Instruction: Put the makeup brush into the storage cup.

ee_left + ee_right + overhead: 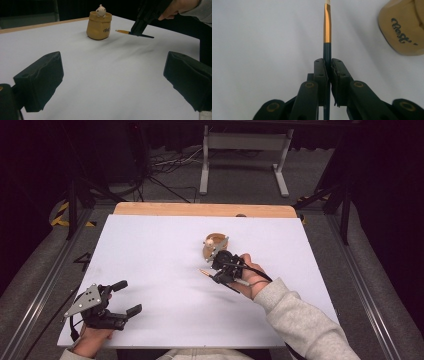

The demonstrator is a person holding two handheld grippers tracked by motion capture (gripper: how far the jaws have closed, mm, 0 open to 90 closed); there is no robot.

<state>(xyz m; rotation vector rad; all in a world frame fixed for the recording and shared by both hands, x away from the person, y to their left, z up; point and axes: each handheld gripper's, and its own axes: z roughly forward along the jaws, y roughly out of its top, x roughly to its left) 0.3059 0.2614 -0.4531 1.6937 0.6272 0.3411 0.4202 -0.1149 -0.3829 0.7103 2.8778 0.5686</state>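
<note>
A thin brush (327, 25) with a dark handle, a gold ferrule and a pale tip is pinched between the pads of my right gripper (329, 63), which is shut on the handle. In the high view the right gripper (220, 271) hovers over the middle of the white board, the brush (205, 271) pointing left. Just beyond it stands a tan sack-shaped pot (215, 246) with a small white figure (101, 10) at its rim. My left gripper (129, 297) rests near the front left corner, open and with nothing between its jaws.
The white board (150, 245) lies on a wooden tabletop (200, 209) whose far edge shows. Beyond it are a white table frame (245, 150) and cables on the floor. Metal rails (45, 285) run along both sides.
</note>
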